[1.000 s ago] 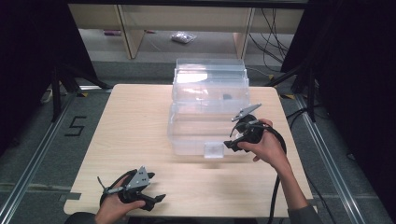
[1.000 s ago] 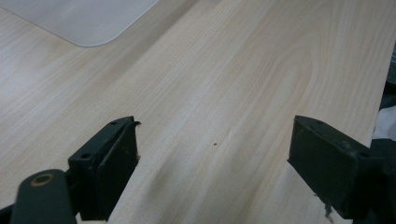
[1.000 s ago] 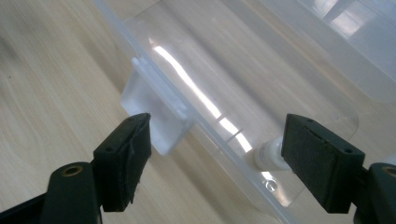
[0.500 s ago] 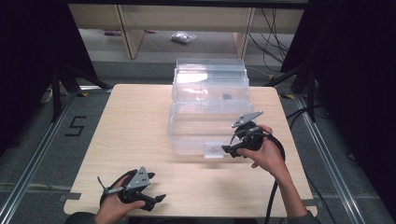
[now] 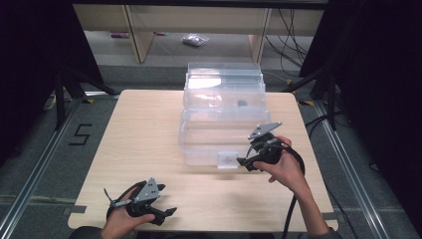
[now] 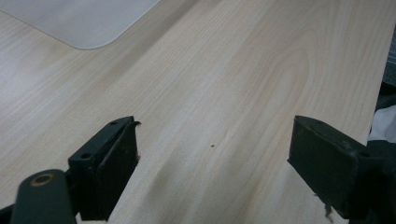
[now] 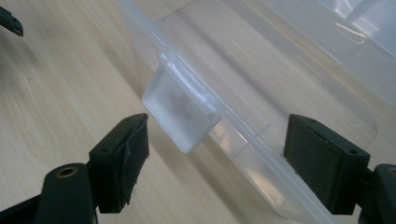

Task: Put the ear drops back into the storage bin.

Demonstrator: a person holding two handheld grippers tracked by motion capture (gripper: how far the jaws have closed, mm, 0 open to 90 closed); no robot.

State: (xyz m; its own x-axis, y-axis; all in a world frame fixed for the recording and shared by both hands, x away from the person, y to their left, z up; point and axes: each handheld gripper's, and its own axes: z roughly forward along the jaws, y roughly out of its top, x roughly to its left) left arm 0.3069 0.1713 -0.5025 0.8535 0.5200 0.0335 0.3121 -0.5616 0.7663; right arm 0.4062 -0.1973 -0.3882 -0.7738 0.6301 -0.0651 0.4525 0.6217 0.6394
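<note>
Hovering right gripper (image 5: 245, 162) with jaws spread wide, just opened further, beside front latch (image 7: 182, 107) of clear box (image 5: 224, 119) mid-table, ready to unclip; left gripper (image 5: 166, 213) parked wide, empty, near table (image 5: 144, 134) edge.

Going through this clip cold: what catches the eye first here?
A large clear plastic box, lid open, sits mid-table toward the far edge. The right gripper hovers with jaws open at the box's near front latch tab, not touching it. The left gripper rests open near the table's near-left edge.
</note>
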